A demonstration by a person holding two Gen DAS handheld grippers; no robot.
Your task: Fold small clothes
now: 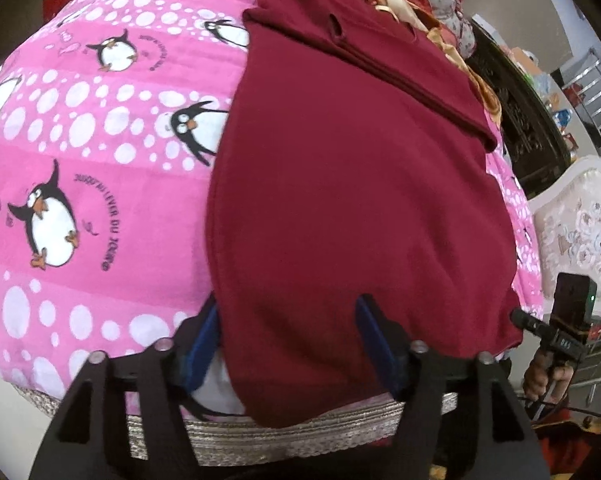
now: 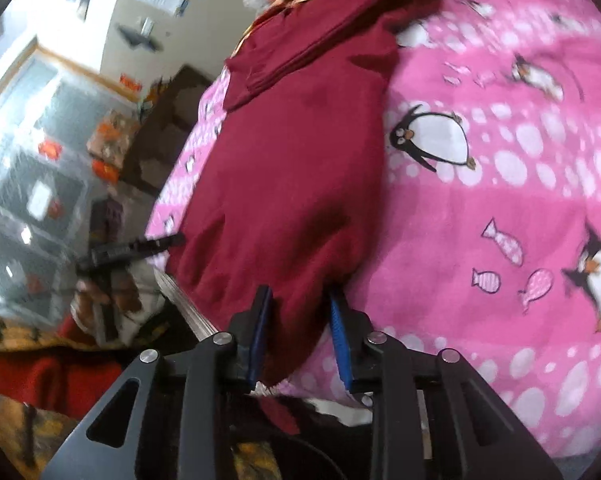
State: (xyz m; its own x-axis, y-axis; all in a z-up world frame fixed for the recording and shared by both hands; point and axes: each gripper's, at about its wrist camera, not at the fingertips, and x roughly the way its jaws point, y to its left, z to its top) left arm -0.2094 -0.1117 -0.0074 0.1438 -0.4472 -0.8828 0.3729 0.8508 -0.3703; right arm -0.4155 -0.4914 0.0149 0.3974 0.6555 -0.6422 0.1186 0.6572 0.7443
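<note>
A maroon garment (image 1: 340,180) lies lengthwise on a pink penguin-print blanket (image 1: 100,160), a folded sleeve across its far part. My left gripper (image 1: 288,320) straddles the near hem, its blue pads wide apart, one at the cloth's left edge and one resting on the fabric; it is open. In the right wrist view the same garment (image 2: 292,160) runs away over the blanket (image 2: 500,180). My right gripper (image 2: 300,300) is at its near corner with cloth filling the gap between the pads, still open. Each gripper shows in the other's view: the right (image 1: 556,328), the left (image 2: 132,252).
A heap of patterned clothes (image 1: 420,0) lies beyond the garment. A silver woven trim (image 1: 260,440) marks the bed's near edge. Dark wooden furniture (image 1: 516,100), a white floral chair (image 1: 572,232) and a metal rack (image 1: 596,92) stand off the bed's side.
</note>
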